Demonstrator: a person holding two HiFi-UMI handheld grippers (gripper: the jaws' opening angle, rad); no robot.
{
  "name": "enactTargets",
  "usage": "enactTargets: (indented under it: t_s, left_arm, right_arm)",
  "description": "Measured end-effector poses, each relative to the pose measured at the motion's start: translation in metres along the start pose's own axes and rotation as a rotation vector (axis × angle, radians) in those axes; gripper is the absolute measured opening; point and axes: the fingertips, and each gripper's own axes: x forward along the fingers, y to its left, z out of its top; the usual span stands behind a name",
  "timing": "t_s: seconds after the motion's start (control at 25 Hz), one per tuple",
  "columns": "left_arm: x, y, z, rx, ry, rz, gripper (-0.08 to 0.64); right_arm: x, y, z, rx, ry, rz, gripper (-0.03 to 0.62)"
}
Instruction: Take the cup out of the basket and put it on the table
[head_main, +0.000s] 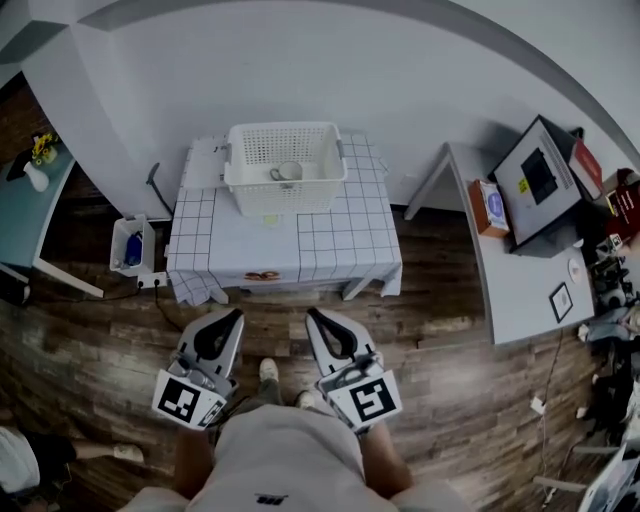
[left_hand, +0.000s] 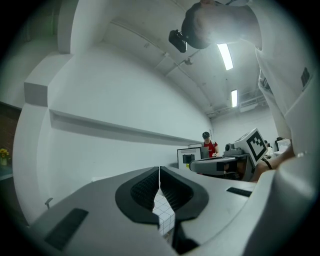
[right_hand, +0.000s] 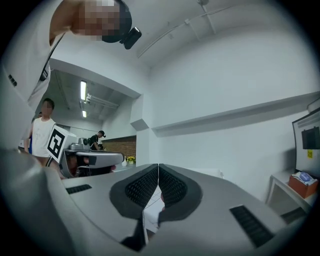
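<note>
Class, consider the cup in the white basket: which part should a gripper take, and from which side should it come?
Probably from above: the basket walls ring the cup and only the top is open. Pinch across its rim or wall; its exact pose is too small to tell.

White basket (head_main: 285, 195) on checked table (head_main: 340, 250), cup (head_main: 288, 172) inside it, wooden floor (head_main: 450, 380) around

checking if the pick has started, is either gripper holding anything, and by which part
Nothing is held: the left gripper and right gripper are shut and empty. The cup sits in the basket.
</note>
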Motion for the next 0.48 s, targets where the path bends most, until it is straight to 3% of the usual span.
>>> enactTargets:
  t_s: [0.48]
  left_arm:
    - [0.027,0.076,-0.007,-0.033,0.007,-0.068,0.015]
  right_arm:
    - [0.081,-0.004,-0.004,-0.025,0.024,-0.057,0.015]
